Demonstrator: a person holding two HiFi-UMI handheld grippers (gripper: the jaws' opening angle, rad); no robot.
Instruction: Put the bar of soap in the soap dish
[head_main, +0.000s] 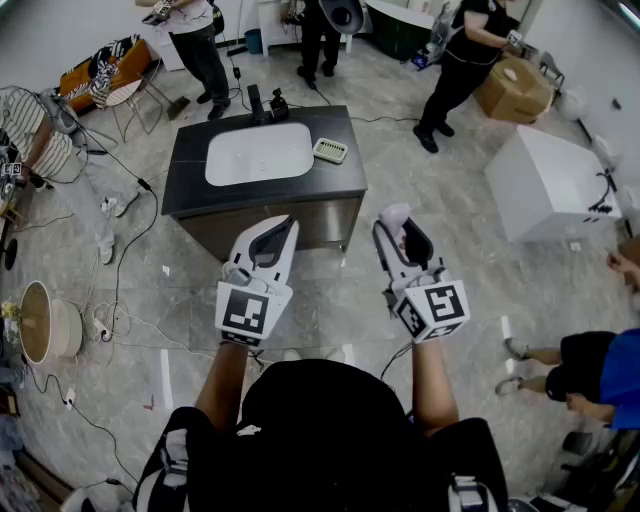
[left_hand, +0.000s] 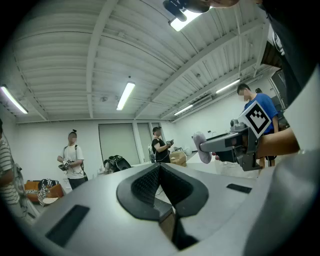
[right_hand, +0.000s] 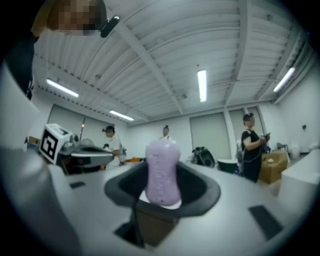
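Observation:
A lilac bar of soap (right_hand: 163, 170) stands on end between the jaws of my right gripper (head_main: 400, 232), which is shut on it. The same soap (head_main: 395, 214) shows at that gripper's tip in the head view, held level in the air short of the counter. My left gripper (head_main: 281, 228) hangs beside it at the same height, jaws shut with nothing between them. The pale green soap dish (head_main: 330, 150) lies on the black counter (head_main: 190, 185), just right of the white sink basin (head_main: 258, 152). Both grippers are well apart from the dish.
A black faucet (head_main: 266, 103) stands behind the basin. Several people stand around the room. A white cabinet (head_main: 548, 183) and a cardboard box (head_main: 514, 88) are at the right. A chair (head_main: 120, 75) is at the far left. Cables (head_main: 120, 290) trail across the floor there.

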